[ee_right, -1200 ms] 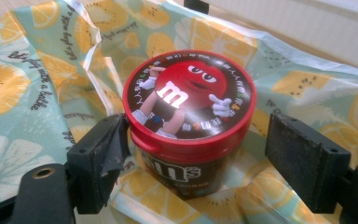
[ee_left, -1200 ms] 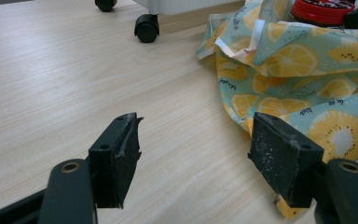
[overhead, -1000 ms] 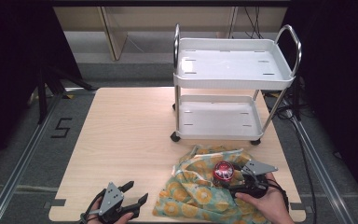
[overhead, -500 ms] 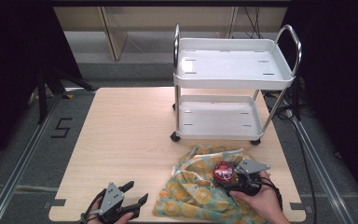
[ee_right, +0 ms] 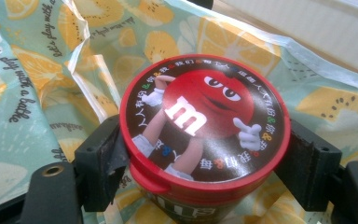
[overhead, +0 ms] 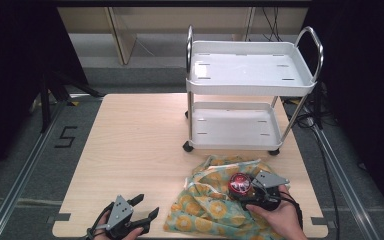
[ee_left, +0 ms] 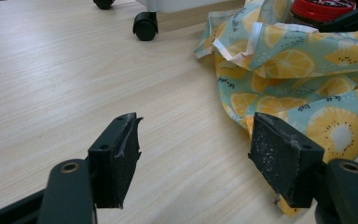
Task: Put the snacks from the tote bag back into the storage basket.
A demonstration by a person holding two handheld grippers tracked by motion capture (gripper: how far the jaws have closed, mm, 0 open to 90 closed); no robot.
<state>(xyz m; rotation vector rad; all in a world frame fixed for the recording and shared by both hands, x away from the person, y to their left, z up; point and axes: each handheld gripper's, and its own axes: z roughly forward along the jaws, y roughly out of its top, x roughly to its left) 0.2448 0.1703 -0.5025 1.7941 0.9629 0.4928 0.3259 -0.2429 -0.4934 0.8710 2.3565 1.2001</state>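
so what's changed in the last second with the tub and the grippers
Very little. The right gripper has shifted slightly left over the fruit-print cloth, and its jaws stay on either side of the red-lidded candy tub, gripping it. The left gripper stays open near the table edge. The white cart has not moved.

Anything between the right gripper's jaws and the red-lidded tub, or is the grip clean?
Nothing visible. In the right gripper view the right gripper has a jaw on each side of the red-lidded tub, just under the lid rim, no fabric between. The fruit-print cloth lies under and around the tub. Left gripper sits open, apart.
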